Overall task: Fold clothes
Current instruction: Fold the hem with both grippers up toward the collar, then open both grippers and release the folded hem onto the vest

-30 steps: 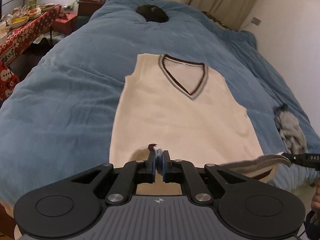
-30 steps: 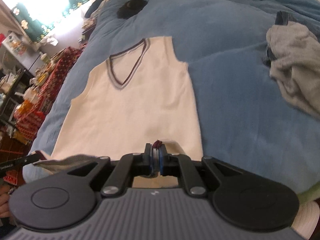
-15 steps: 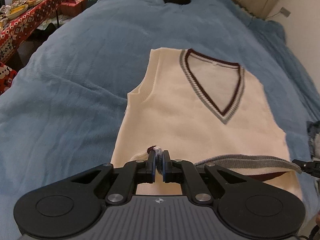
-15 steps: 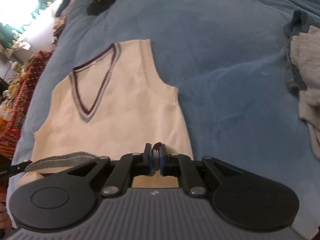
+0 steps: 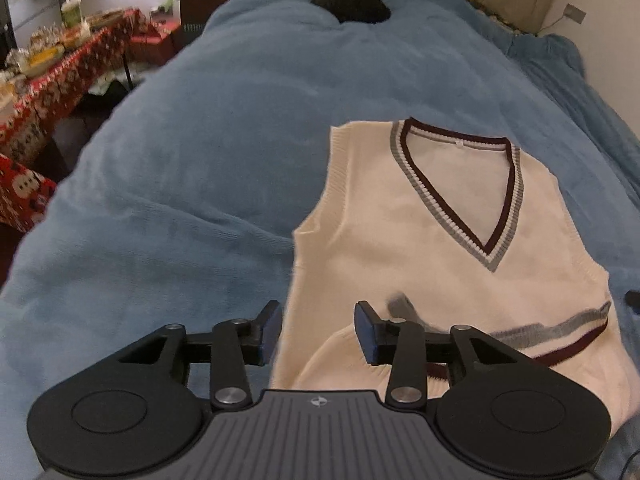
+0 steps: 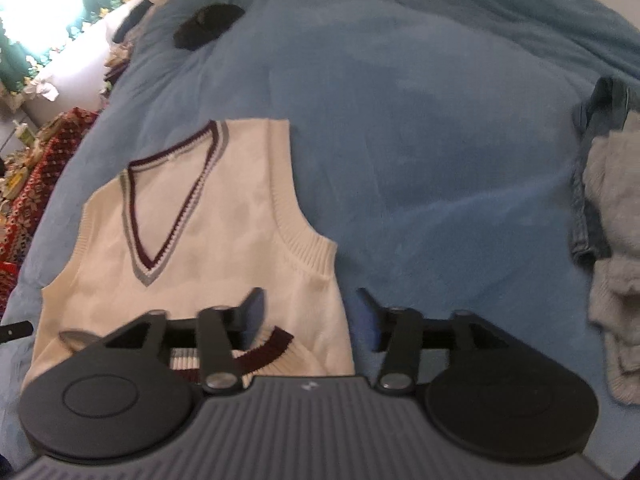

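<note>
Through my left camera, I see a cream vest (image 5: 440,240) lying flat on a big blue blanket (image 5: 200,184). The vest has a V neck with dark red and grey stripes. Its bottom part is folded up over the front, so the striped hem (image 5: 560,332) runs across the body near me. My left gripper (image 5: 318,328) is right over the left edge of the vest. Its jaws are opening. The fold of the vest sits between them, but the pads do not press on it. Far up the blanket there is a small black thing (image 5: 350,2); I cannot tell what it is. A table with a red cloth (image 5: 48,92) stands off to the left, beside the bed. At the right edge I see a bit of the other gripper's tip.

Through my right camera, I see the same vest (image 6: 192,240) from the other side. Its right edge sits just under my right gripper (image 6: 310,314). These jaws are opening too, and they stand wide apart. The corner of the vest and the red hem stripe (image 6: 272,346) lie between them, but the pads do not squeeze the cloth. A grey piece of clothing (image 6: 616,248) lies in a heap at the right, well apart from the vest, with some blue denim (image 6: 588,184) beside it. The blue blanket (image 6: 420,140) fills the rest.
</note>
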Tool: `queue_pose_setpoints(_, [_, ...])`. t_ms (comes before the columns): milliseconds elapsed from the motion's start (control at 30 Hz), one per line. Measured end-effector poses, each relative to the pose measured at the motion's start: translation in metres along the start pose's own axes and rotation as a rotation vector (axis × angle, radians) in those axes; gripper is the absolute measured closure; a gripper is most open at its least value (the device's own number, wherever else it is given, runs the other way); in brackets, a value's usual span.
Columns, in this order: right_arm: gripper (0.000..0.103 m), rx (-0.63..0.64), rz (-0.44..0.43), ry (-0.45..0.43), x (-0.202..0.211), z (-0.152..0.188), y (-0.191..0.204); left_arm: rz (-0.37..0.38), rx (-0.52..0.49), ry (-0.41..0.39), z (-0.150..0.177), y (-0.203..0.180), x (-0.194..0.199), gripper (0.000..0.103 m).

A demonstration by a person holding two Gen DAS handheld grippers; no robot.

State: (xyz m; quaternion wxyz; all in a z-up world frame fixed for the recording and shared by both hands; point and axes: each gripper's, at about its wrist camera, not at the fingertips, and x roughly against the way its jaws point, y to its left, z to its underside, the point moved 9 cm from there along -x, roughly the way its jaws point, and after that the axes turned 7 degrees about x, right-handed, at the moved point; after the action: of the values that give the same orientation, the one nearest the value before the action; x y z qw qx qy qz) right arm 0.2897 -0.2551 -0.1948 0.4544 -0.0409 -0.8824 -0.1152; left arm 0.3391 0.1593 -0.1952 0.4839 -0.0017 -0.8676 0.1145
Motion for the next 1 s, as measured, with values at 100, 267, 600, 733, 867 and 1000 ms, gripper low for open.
queue_pose_setpoints(100, [0.029, 0.067, 0.000, 0.001, 0.013, 0.008, 0.005, 0.020, -0.016, 0.013, 0.011, 0.005, 0.010, 0.060])
queue_pose_setpoints(267, [0.013, 0.120, -0.034, 0.053, 0.031, 0.034, 0.013, 0.056, -0.043, 0.089, 0.038, 0.002, 0.018, 0.058])
queue_pose_setpoints(600, [0.001, 0.215, -0.030, 0.026, 0.062, 0.086, 0.003, 0.020, -0.012, 0.065, 0.065, 0.032, 0.040, 0.038])
queue_pose_setpoints(733, [0.001, 0.302, -0.013, 0.029, 0.064, 0.112, 0.002, -0.010, -0.061, 0.059, 0.076, 0.043, 0.041, 0.038])
queue_pose_setpoints(867, [0.001, 0.366, -0.014, -0.001, 0.069, 0.132, 0.002, -0.017, -0.152, -0.021, 0.088, 0.039, 0.050, 0.038])
queue_pose_setpoints(1000, [0.001, 0.354, -0.114, -0.099, 0.079, 0.140, 0.006, 0.008, -0.195, -0.043, 0.092, 0.031, 0.049, 0.038])
